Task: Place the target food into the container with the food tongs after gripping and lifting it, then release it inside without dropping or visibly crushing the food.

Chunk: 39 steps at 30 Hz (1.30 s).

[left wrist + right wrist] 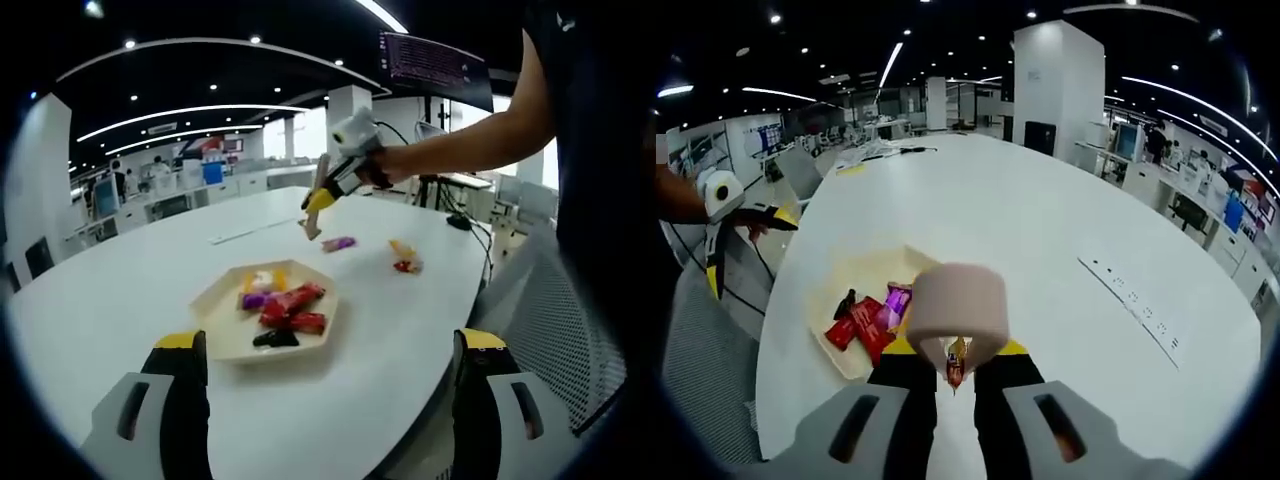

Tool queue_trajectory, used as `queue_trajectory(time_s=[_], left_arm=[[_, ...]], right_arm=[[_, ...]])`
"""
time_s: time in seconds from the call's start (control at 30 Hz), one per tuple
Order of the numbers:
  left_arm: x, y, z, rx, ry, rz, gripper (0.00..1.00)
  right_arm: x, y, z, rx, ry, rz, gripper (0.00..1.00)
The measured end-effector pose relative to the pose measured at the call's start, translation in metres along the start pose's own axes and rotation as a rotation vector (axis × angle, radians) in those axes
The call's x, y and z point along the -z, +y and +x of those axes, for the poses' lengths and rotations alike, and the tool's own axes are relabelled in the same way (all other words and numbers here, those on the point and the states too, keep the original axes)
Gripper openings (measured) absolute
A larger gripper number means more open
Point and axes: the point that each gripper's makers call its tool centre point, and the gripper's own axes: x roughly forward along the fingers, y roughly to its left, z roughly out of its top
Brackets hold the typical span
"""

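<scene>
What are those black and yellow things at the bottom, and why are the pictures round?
A person holds a grabbing tool in each hand, and each tool carries a wide-angle camera, which makes the pictures round. In the left gripper view, the left gripper stands open, holding nothing, above a white table. On the table sits a pale tray of wrapped snacks, with two more snacks lying past it. Across the table you see the person's other hand with the right gripper. In the right gripper view, that gripper squeezes tan tongs, which pinch a small wrapped snack.
</scene>
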Motion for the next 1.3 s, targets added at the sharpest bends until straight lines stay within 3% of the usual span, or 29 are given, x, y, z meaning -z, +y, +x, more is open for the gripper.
queue_trajectory(time_s=[0.2, 0.53, 1.0, 1.3], left_arm=[[0.0, 0.001, 0.0, -0.004, 0.0, 0.001, 0.99], [0.001, 0.001, 0.0, -0.004, 0.003, 0.005, 0.99], [0.002, 0.0, 0.001, -0.001, 0.007, 0.009, 0.99], [0.002, 0.0, 0.001, -0.001, 0.007, 0.013, 0.99]], right_arm=[[-0.013, 0.012, 0.016, -0.025, -0.015, -0.005, 0.12], [-0.019, 0.028, 0.036, -0.06, -0.012, -0.026, 0.13], [-0.024, 0.037, 0.041, -0.082, -0.024, -0.032, 0.15], [-0.033, 0.039, 0.035, -0.097, -0.056, -0.082, 0.16]])
